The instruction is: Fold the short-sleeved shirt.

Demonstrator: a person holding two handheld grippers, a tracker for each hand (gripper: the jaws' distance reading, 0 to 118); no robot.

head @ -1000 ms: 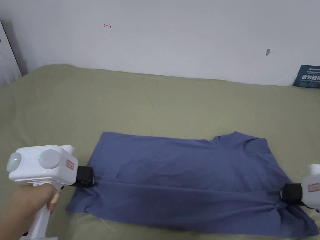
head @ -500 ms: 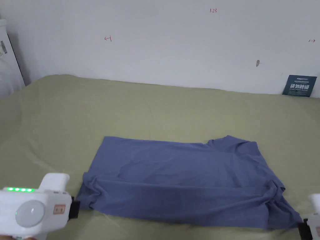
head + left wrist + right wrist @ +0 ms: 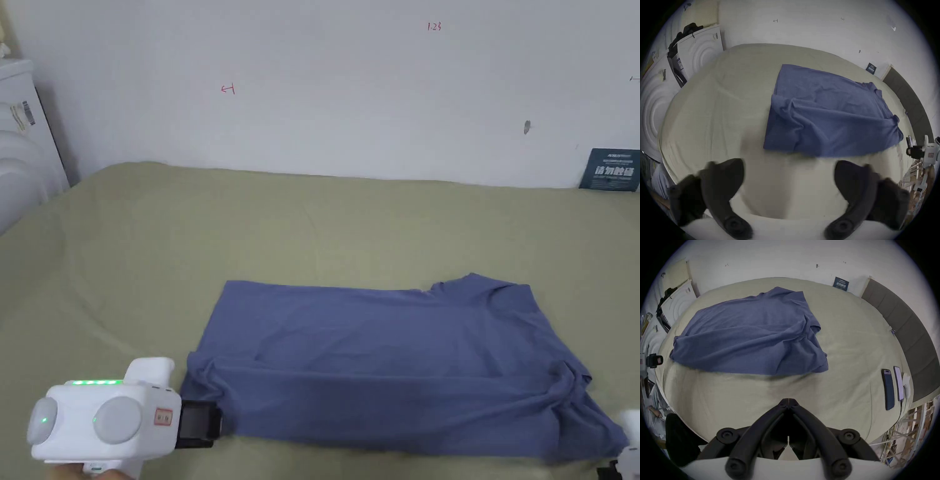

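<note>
Folding shirt (image 3: 400, 356), lying lengthwise-folded on bed (image 3: 312, 219) | left gripper (image 3: 789, 177) jaws wide apart, empty, just beside hem corner | right gripper (image 3: 788, 400) jaws closed, empty | next: regrip both ends evenly, keep edges aligned

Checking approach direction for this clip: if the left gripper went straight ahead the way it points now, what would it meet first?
Probably the blue shirt. The left gripper, fingers open, points over bare bed sheet toward the shirt's near left edge; height is unclear, so it might brush the sheet first.
</note>
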